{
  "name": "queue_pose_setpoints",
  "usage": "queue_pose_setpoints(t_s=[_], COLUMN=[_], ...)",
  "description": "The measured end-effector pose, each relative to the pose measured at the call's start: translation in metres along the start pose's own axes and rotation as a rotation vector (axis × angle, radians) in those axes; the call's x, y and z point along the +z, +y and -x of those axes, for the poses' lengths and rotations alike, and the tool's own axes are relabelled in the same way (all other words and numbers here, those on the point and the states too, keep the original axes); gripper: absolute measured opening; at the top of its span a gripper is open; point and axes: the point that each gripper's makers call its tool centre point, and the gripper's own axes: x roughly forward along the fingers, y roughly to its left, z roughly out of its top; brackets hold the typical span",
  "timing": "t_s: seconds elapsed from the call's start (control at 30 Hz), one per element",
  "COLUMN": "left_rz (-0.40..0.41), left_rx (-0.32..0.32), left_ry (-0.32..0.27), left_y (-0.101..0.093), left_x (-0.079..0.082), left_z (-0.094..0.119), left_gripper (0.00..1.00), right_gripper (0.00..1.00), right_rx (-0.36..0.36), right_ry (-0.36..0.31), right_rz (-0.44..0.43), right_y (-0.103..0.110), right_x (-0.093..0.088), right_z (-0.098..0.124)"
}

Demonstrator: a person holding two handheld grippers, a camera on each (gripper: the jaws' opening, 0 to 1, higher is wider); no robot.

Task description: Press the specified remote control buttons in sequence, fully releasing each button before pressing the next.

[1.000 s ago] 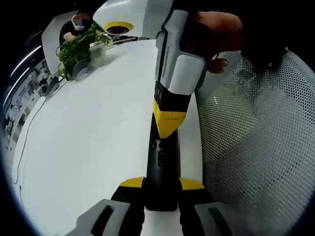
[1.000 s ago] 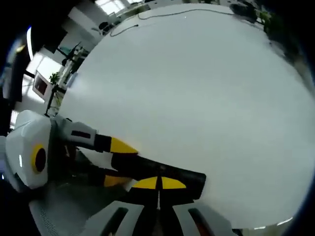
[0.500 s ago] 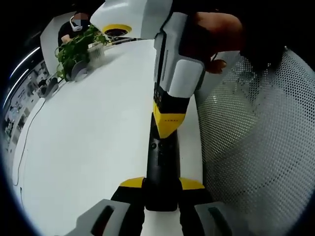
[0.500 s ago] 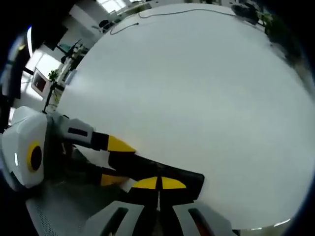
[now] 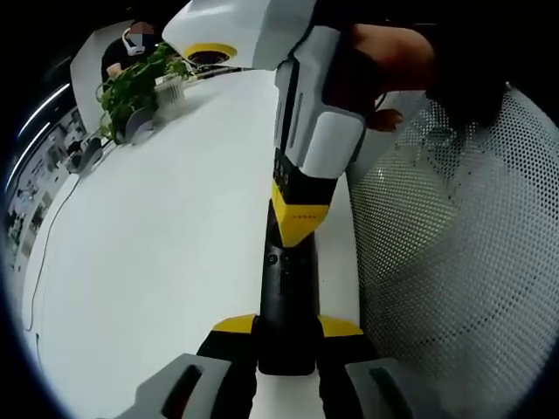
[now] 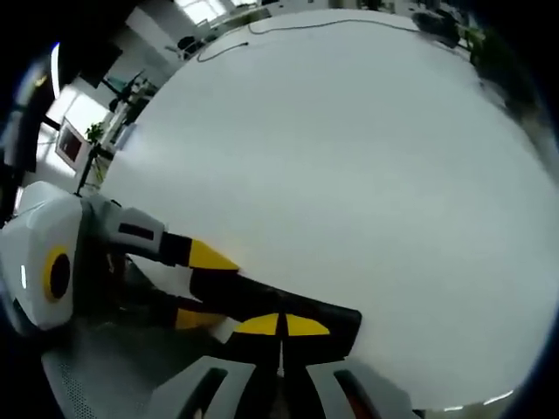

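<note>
Left gripper (image 5: 286,325) clamping slim black plastic remote control (image 5: 286,301) over white table (image 5: 157,262); right gripper (image 6: 281,326), jaws closed empty, pressing buttons; risking slipping onto neighbouring button, tip being broad.

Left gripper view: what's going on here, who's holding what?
A person works two handheld grippers over a white table. The left gripper is shut on a black remote, gripping its near end. The right gripper, jaws together, has its yellow tips down on the remote's button face, apparently pressing. A mesh chair stands beside the table; a potted plant sits at the far edge.
</note>
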Motion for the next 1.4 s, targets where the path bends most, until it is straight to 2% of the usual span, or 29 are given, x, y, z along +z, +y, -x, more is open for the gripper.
queue_pose_setpoints(t_s=[0.17,0.27,0.33,0.53,0.6,0.73,0.87,0.97,1.27,1.4], left_rz=[-0.001,-0.002,-0.002,0.001,0.000,-0.002,-0.002,0.000,-0.002,-0.002], left_rx=[0.001,0.001,0.002,0.003,0.003,0.002,0.001,0.001,0.001,0.000], left_ry=[0.001,0.001,0.001,-0.004,-0.004,-0.005,-0.005,-0.007,-0.007,-0.006], left_y=[0.000,0.000,0.000,0.000,0.000,-0.001,0.000,0.000,0.000,0.000], left_x=[0.000,0.000,0.000,0.000,0.000,0.000,0.000,0.000,0.000,0.000], left_z=[0.000,0.000,0.000,0.001,0.000,0.000,0.000,0.000,0.000,0.000], left_gripper=[0.25,0.25,0.25,0.25,0.25,0.25,0.25,0.25,0.25,0.25], right_gripper=[0.00,0.00,0.00,0.00,0.00,0.00,0.00,0.00,0.00,0.00], right_rx=[0.002,0.029,0.032,0.029,0.032,0.029,0.016,-0.023,-0.011,-0.026], right_ry=[-0.016,-0.029,-0.027,-0.002,0.034,0.062,0.070,0.084,0.081,0.094], right_rz=[0.011,-0.049,-0.058,-0.068,-0.079,-0.087,-0.080,-0.075,-0.092,-0.060], right_y=[0.000,0.000,-0.001,0.001,0.001,0.000,-0.002,-0.007,-0.008,-0.007], right_x=[-0.001,0.000,0.000,-0.001,-0.006,-0.010,-0.012,-0.015,-0.015,-0.016], right_z=[0.001,0.001,0.001,0.002,0.003,0.003,0.004,0.007,0.007,0.005])
